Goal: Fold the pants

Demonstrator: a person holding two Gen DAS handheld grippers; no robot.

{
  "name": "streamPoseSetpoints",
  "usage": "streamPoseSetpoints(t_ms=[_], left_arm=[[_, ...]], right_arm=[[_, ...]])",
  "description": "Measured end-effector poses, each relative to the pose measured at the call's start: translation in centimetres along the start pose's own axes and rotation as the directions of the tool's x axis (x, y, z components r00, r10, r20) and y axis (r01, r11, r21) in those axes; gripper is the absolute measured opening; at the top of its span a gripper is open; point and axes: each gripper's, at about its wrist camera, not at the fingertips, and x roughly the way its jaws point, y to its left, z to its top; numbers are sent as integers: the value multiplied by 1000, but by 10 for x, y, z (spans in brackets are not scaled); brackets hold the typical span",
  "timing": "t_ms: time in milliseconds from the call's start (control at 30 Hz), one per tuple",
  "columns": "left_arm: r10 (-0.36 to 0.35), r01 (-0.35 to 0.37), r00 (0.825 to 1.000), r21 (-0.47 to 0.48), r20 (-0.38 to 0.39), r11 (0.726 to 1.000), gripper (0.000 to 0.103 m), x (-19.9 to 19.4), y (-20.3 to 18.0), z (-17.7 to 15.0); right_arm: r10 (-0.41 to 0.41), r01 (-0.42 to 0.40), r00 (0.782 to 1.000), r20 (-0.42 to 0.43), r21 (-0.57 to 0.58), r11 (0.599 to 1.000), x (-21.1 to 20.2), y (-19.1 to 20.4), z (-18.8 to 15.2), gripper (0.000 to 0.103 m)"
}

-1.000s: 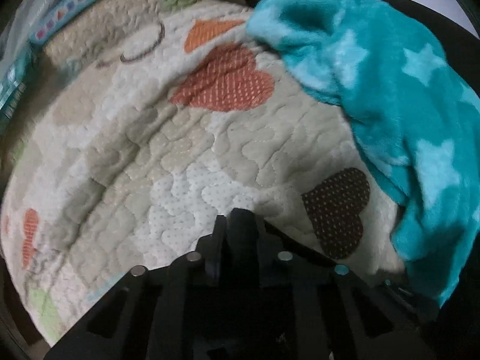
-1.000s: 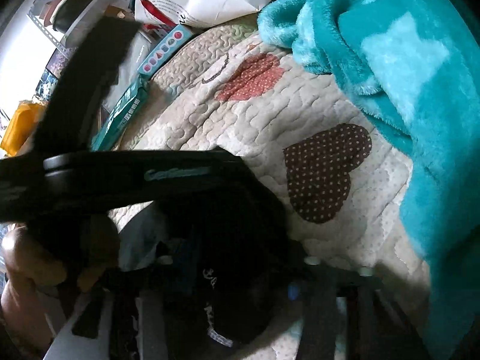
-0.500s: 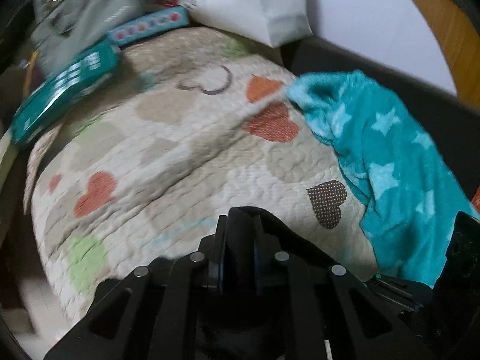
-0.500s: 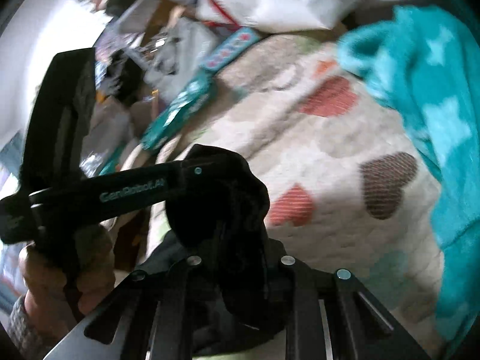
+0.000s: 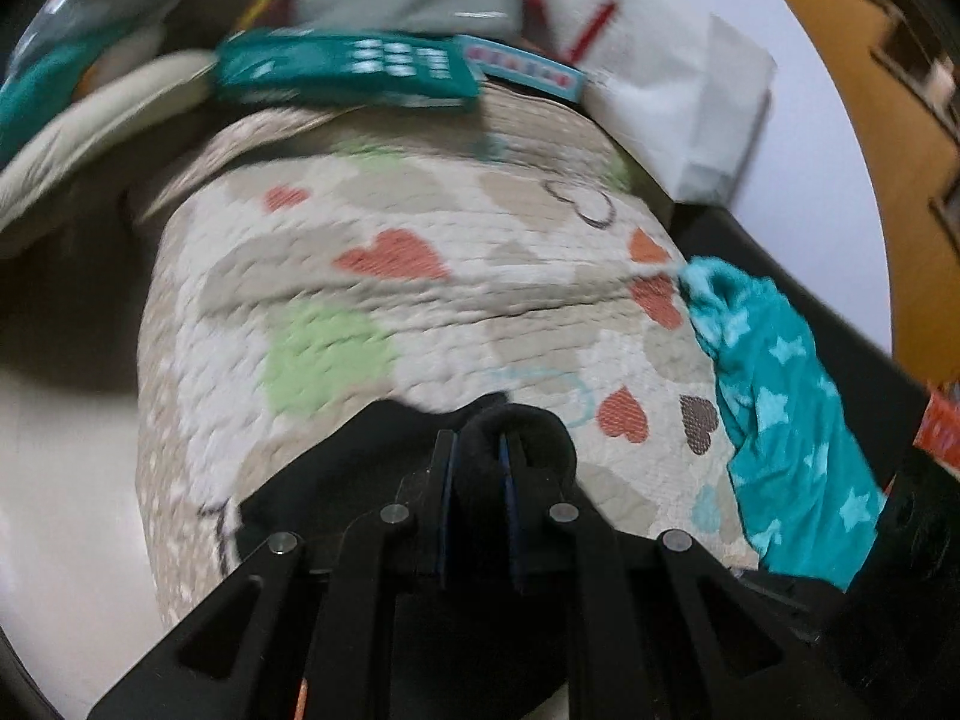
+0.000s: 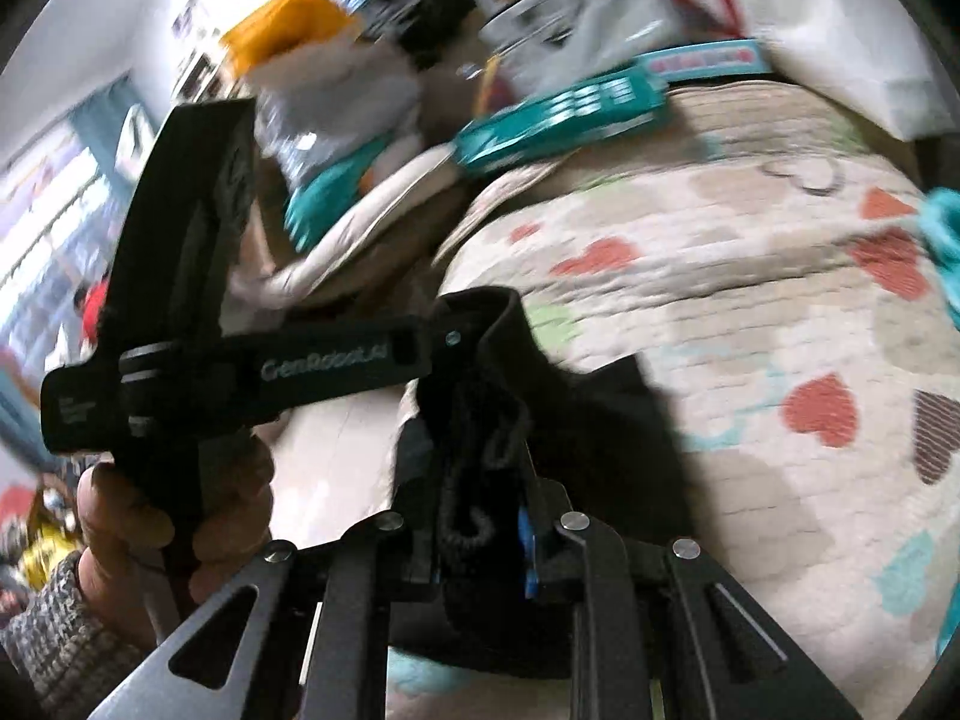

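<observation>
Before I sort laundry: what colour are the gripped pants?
Black pants, clearest in the right wrist view.

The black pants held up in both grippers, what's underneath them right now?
Below the black pants lies the cream quilted heart-print mat. Both the left gripper and right gripper pinch the fabric. The mat directly behind the hanging cloth is covered.

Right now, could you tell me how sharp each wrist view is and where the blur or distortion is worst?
Left wrist view: the left hand-held gripper and the black pants are fairly sharp; the quilt and the teal box are motion-smeared, with fisheye bending at the rim. Right wrist view: the right hand-held gripper is crisp, the background clutter heavily streaked.
</observation>
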Motion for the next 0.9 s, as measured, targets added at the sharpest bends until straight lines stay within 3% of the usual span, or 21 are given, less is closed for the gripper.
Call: streamPoseSetpoints(t_ms=[233, 367, 467, 533, 600, 667, 767, 900], left_arm=[[-5, 6, 1000, -183, 7, 983, 14, 4, 70, -34], [21, -26, 1000, -276, -23, 961, 14, 11, 98, -49], [21, -29, 999, -331, -28, 943, 17, 10, 107, -55], [42, -52, 998, -353, -37, 934, 25, 8, 111, -58], [56, -68, 998, -390, -42, 918, 42, 5, 117, -61], [63, -74, 997, -415, -42, 907, 43, 3, 122, -66], [86, -98, 995, -429, -47, 898, 43, -2, 123, -69], [200, -208, 978, -413, -63, 887, 44, -11, 119, -69]], right_arm=[[-73, 50, 992, -99, -217, 975, 58, 54, -29, 20], [-127, 80, 985, -121, -334, 939, 79, 69, -51, 30], [-110, 51, 985, -131, -392, 919, 82, 81, -65, 51], [-108, 40, 985, -138, -423, 905, 82, 89, -73, 52], [-106, 29, 983, -147, -449, 893, 81, 93, -78, 58], [-93, 11, 984, -151, -472, 882, 75, 97, -84, 65], [-79, -12, 983, -165, -488, 873, 65, 98, -88, 66], [-82, -14, 981, -174, -490, 872, 51, 93, -96, 66]])
